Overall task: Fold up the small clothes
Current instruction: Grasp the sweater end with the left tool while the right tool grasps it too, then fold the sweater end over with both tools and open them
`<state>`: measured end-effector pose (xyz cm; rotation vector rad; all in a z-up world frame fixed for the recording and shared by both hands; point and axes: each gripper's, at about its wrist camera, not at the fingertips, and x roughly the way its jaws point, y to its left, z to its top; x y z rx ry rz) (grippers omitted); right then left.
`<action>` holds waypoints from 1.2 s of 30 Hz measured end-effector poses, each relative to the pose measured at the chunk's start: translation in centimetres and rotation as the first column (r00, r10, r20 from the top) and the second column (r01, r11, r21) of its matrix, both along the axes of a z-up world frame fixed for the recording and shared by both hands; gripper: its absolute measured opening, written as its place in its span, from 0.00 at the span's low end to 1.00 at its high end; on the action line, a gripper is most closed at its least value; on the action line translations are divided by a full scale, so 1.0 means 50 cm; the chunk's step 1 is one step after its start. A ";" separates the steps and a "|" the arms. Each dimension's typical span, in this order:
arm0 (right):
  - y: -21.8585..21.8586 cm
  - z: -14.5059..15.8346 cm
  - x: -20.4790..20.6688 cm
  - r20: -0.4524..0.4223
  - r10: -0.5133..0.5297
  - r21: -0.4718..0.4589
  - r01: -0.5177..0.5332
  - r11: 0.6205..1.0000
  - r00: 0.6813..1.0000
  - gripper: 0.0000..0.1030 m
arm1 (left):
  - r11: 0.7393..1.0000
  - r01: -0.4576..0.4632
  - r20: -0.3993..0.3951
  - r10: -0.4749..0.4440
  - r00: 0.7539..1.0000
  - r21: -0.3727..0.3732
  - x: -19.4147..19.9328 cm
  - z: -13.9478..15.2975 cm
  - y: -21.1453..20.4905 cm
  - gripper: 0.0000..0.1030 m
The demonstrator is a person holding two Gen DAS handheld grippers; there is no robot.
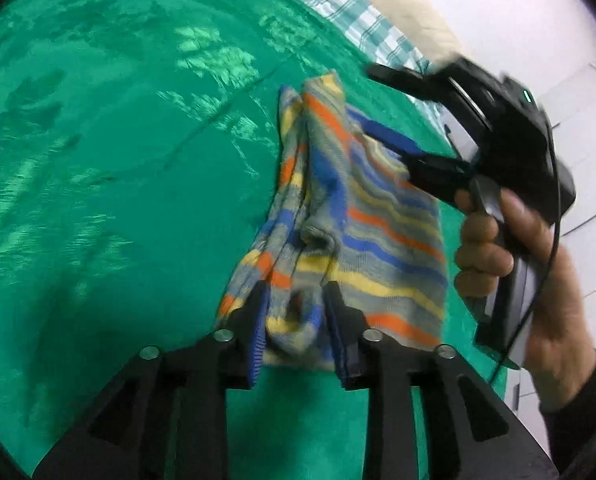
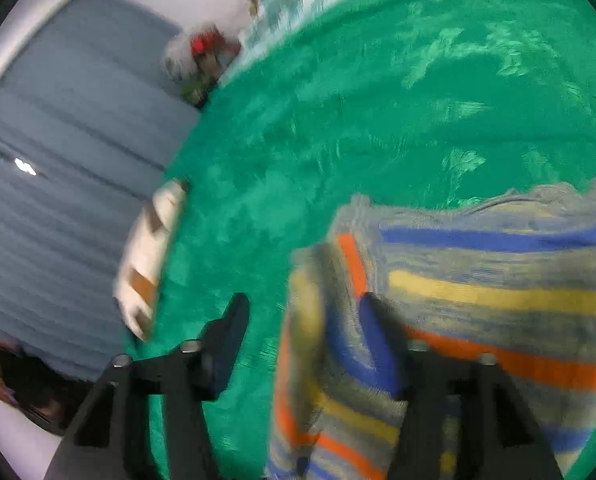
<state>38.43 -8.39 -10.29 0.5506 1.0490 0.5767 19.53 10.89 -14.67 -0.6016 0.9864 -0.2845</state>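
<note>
left gripper (image 1: 294, 300) jaws partly apart, a bunched fold of the striped garment (image 1: 350, 216) between them, pads not clearly pressing; right gripper (image 2: 304, 312) jaws wide apart, one finger over the garment's edge, nothing clamped; garment lies crumpled on the green blanket (image 1: 118, 140), near its checked-cloth (image 1: 338, 4) side

Green blanket (image 1: 98, 160) carries 1 striped garment (image 1: 378, 232); perhaps a checked sheet (image 1: 338, 4) beneath.
</note>
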 end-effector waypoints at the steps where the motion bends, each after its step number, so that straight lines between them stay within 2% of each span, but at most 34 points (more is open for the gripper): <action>1: -0.019 0.016 -0.014 0.037 -0.008 0.006 0.008 1.000 0.999 0.57 | 1.000 0.009 0.020 -0.009 1.000 0.019 -0.012 0.014 0.001 0.37; 3: -0.063 0.050 -0.054 0.107 -0.011 -0.029 0.014 0.999 0.994 0.57 | 0.998 0.020 0.062 -0.024 0.998 0.062 -0.015 0.044 -0.019 0.54; 5: -0.096 0.081 -0.101 0.170 0.016 -0.139 0.008 0.990 0.985 0.57 | 0.993 0.050 0.112 -0.062 0.992 0.107 -0.019 0.064 -0.030 0.62; 7: -0.115 0.097 -0.161 0.209 0.073 -0.254 -0.018 0.967 0.975 0.46 | 0.985 0.075 0.125 -0.095 0.988 0.157 -0.011 0.072 -0.054 0.62; 8: -0.125 0.099 -0.195 0.212 0.114 -0.282 -0.051 0.958 0.970 0.34 | 0.980 0.079 0.129 -0.103 0.986 0.183 -0.001 0.069 -0.060 0.62; 9: -0.126 0.093 -0.236 0.205 0.166 -0.300 -0.100 0.949 0.965 0.30 | 0.975 0.073 0.124 -0.101 0.987 0.210 0.012 0.063 -0.068 0.59; 10: -0.121 0.083 -0.267 0.190 0.209 -0.304 -0.144 0.942 0.959 0.29 | 0.970 0.065 0.099 -0.090 0.991 0.236 0.031 0.049 -0.074 0.49; 11: -0.121 0.068 -0.292 0.173 0.241 -0.303 -0.181 0.935 0.955 0.29 | 0.969 0.067 0.055 -0.082 0.995 0.236 0.037 0.033 -0.073 0.15; 12: -0.109 0.039 -0.318 0.140 0.272 -0.312 -0.219 0.925 0.952 0.29 | 0.974 0.069 0.018 -0.075 0.997 0.215 0.033 0.018 -0.057 0.07; 13: -0.096 0.003 -0.335 0.095 0.285 -0.341 -0.238 0.910 0.954 0.29 | 0.985 0.055 -0.019 -0.053 0.998 0.165 0.039 0.001 -0.039 0.07; 15: -0.074 -0.069 -0.359 0.007 0.293 -0.413 -0.264 0.872 0.956 0.29 | 0.990 0.028 -0.050 -0.022 0.998 0.135 0.055 0.000 -0.015 0.07; 16: -0.069 -0.071 -0.372 0.043 0.289 -0.436 -0.242 0.867 0.956 0.29 | 0.991 0.025 -0.055 -0.017 0.998 0.134 0.055 0.003 -0.002 0.07; 17: -0.065 -0.062 -0.381 0.072 0.287 -0.446 -0.227 0.866 0.955 0.29 | 0.989 0.010 -0.050 -0.002 0.999 0.149 0.045 0.019 0.016 0.09; 18: -0.065 -0.050 -0.384 0.081 0.286 -0.441 -0.223 0.869 0.955 0.29 | 0.986 -0.007 -0.026 0.011 1.000 0.167 0.034 0.041 0.032 0.20; 19: -0.067 -0.034 -0.386 0.091 0.281 -0.426 -0.217 0.878 0.955 0.29 | 0.987 -0.007 0.010 0.005 1.000 0.162 0.024 0.065 0.041 0.27; 21: -0.083 0.016 -0.388 0.162 0.269 -0.416 -0.182 0.891 0.949 0.29 | 0.989 0.027 0.077 -0.038 0.996 0.144 0.033 0.103 0.037 0.53; 24: -0.105 0.080 -0.343 0.235 0.230 -0.453 -0.103 0.886 0.944 0.29 | 0.978 0.123 0.114 -0.144 0.983 0.170 0.086 0.134 -0.018 0.71; 25: -0.111 0.090 -0.322 0.240 0.213 -0.452 -0.085 0.888 0.947 0.29 | 0.971 0.150 0.103 -0.171 0.980 0.185 0.110 0.131 -0.037 0.71; 26: -0.120 0.098 -0.287 0.244 0.181 -0.445 -0.056 0.894 0.953 0.29 | 0.961 0.162 0.078 -0.184 0.980 0.224 0.145 0.119 -0.056 0.69; 28: -0.128 0.089 -0.226 0.212 0.142 -0.422 -0.041 0.906 0.967 0.29 | 0.952 0.140 0.019 -0.151 0.988 0.273 0.193 0.084 -0.055 0.41; 29: -0.130 0.074 -0.196 0.186 0.125 -0.416 -0.037 0.909 0.975 0.29 | 0.950 0.133 -0.021 -0.133 0.991 0.283 0.218 0.064 -0.053 0.12; 31: -0.127 0.034 -0.156 0.128 0.105 -0.417 -0.042 0.908 0.986 0.29 | 0.954 0.107 -0.090 -0.085 0.992 0.280 0.240 0.023 -0.019 0.08; 32: -0.122 0.000 -0.134 0.077 0.096 -0.422 -0.055 0.905 0.992 0.29 | 0.951 0.087 -0.106 -0.058 0.993 0.298 0.247 0.008 0.002 0.01; 33: -0.115 -0.037 -0.119 0.029 0.092 -0.438 -0.070 0.896 0.995 0.29 | 0.956 0.088 -0.102 -0.062 0.993 0.278 0.249 0.004 0.011 0.01; 35: -0.103 -0.046 -0.121 0.079 0.099 -0.468 -0.051 0.882 0.992 0.29 | 0.964 0.079 -0.091 -0.058 0.994 0.255 0.240 0.017 0.029 0.02; 36: -0.093 -0.037 -0.126 0.098 0.110 -0.497 -0.048 0.867 0.989 0.29 | 0.964 0.074 -0.080 -0.055 0.995 0.257 0.228 0.032 0.037 0.12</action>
